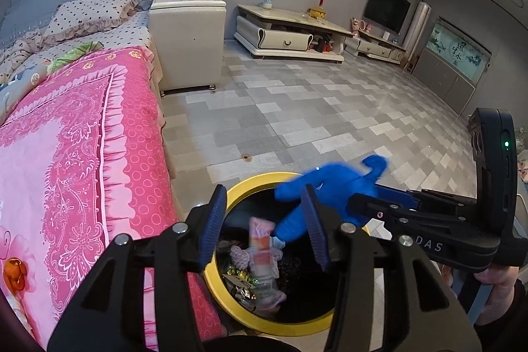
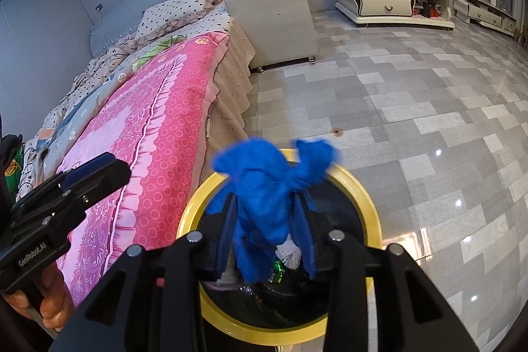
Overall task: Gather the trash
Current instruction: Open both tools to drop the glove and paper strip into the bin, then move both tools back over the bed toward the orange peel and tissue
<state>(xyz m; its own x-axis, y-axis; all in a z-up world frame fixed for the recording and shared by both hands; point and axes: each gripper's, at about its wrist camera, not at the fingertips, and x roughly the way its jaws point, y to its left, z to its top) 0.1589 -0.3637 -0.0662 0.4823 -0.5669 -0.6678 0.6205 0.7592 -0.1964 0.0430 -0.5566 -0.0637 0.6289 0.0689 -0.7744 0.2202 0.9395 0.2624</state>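
Observation:
A black bin with a gold rim [image 1: 250, 183] stands on the floor against the bed, with wrappers and other trash inside. My left gripper [image 1: 264, 197] hangs over it, jaws apart and empty; a pink and orange wrapper [image 1: 260, 240], blurred, lies just below them in the bin. A crumpled blue cloth [image 1: 330, 183], also blurred, hangs at the tip of my right gripper [image 1: 363, 200]. In the right wrist view the blue cloth [image 2: 264, 180] sits loosely between the parted fingers of my right gripper [image 2: 265, 203], above the bin's rim [image 2: 359, 190]. My left gripper [image 2: 109, 167] shows at the left.
A bed with a pink patterned cover [image 1: 82, 154] runs along the left, touching the bin. Behind it stands a white cabinet [image 1: 188, 38], and a low TV stand [image 1: 287, 35] lines the far wall. Grey tiled floor [image 1: 330, 108] spreads to the right. A hand [image 2: 49, 302] holds the left gripper's handle.

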